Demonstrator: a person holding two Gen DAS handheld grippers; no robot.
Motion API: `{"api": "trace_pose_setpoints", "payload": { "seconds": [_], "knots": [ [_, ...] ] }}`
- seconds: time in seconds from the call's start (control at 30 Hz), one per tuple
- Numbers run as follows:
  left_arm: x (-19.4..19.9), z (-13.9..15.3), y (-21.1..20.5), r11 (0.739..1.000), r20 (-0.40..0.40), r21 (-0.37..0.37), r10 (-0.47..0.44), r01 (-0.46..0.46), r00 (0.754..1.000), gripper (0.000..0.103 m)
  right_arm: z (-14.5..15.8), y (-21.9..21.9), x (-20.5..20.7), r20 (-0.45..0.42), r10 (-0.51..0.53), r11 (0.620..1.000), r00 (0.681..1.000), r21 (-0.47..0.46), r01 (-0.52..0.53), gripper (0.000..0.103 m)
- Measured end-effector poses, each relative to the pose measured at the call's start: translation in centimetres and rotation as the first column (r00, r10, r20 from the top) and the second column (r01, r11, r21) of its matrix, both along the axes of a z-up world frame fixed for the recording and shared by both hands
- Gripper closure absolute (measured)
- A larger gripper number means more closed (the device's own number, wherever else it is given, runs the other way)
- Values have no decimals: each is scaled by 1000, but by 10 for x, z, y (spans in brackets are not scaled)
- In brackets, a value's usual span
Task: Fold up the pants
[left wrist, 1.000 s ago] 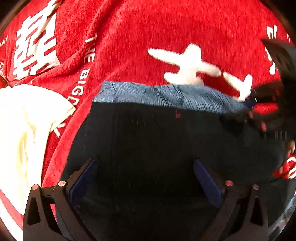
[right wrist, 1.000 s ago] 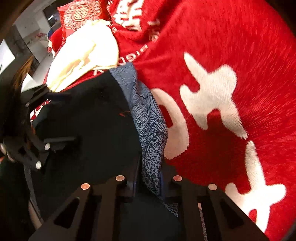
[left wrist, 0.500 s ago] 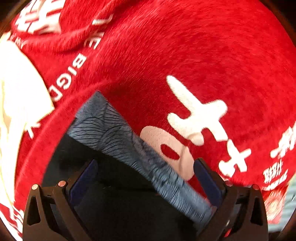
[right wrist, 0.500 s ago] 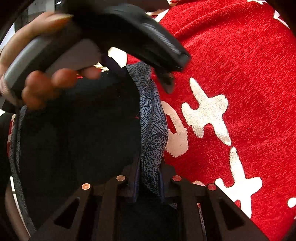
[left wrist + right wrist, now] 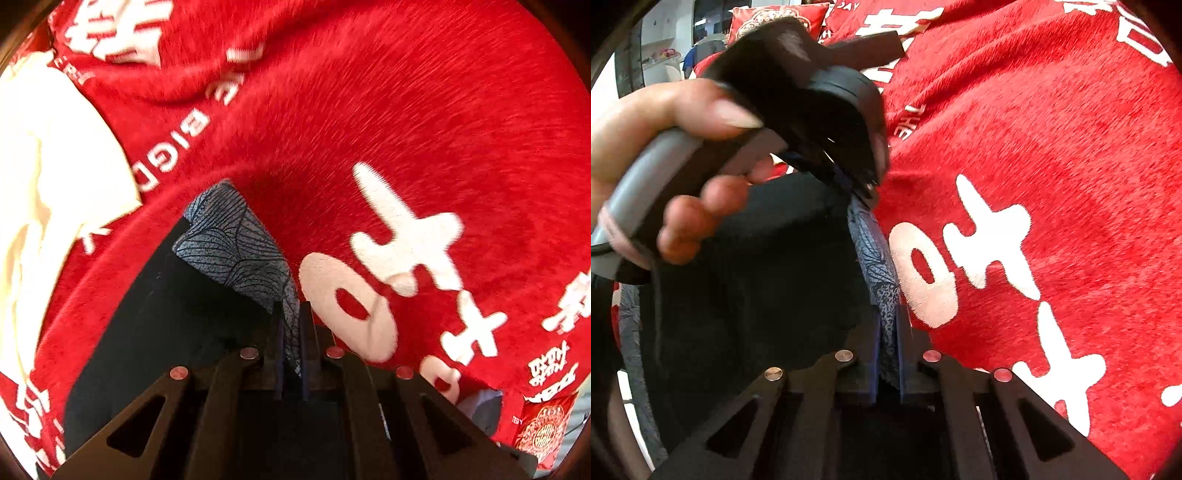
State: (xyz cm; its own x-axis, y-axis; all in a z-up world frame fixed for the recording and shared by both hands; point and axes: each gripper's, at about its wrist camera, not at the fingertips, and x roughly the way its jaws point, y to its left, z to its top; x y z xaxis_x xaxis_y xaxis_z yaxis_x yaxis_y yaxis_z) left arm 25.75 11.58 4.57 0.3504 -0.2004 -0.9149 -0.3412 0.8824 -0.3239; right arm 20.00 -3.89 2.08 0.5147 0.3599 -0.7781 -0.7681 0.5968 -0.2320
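Note:
Black pants (image 5: 177, 314) with a blue-grey patterned band (image 5: 236, 243) lie on a red blanket. My left gripper (image 5: 291, 317) points steeply down, its jaws closing tight on the patterned band, which is pinched between the pads. My right gripper (image 5: 888, 328) is also closing on the same band (image 5: 875, 258), with cloth squeezed between its pads. In the right wrist view the black pants (image 5: 757, 277) spread to the left. There a person's hand (image 5: 683, 122) holds the left gripper (image 5: 864, 188) on the band a little farther along.
A red blanket (image 5: 406, 110) with white characters covers the whole surface. A cream cloth (image 5: 48, 166) lies at the left. A red patterned cushion (image 5: 775, 18) sits at the back, and a small red packet (image 5: 546, 428) lies near the blanket's right edge.
My left gripper went from wide open over the black cloth to shut on the patterned band, rolling as it moved. The hand with it came into the right wrist view. The right gripper kept its hold.

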Motion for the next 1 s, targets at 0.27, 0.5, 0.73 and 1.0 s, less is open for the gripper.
{"api": "trace_pose_setpoints", "payload": {
  "seconds": [0.27, 0.5, 0.73, 1.0],
  "knots": [
    [-87, 73, 15, 997, 179, -25, -67, 72, 982, 96, 30, -12, -61, 69, -35, 998, 997, 50, 32, 98],
    [-200, 82, 34, 993, 256, -61, -80, 99, 963, 96, 31, 6, -154, 162, -28, 1000, 986, -5, 29, 98],
    [-262, 1, 62, 996, 81, -82, -14, 21, 997, 96, -42, 38, -238, 86, 8, 994, 996, -107, 1, 98],
    [-282, -9, 68, 996, 95, -82, -13, 20, 995, 95, -63, 55, -255, 90, -36, 989, 995, -140, 49, 98]
  ]
}}
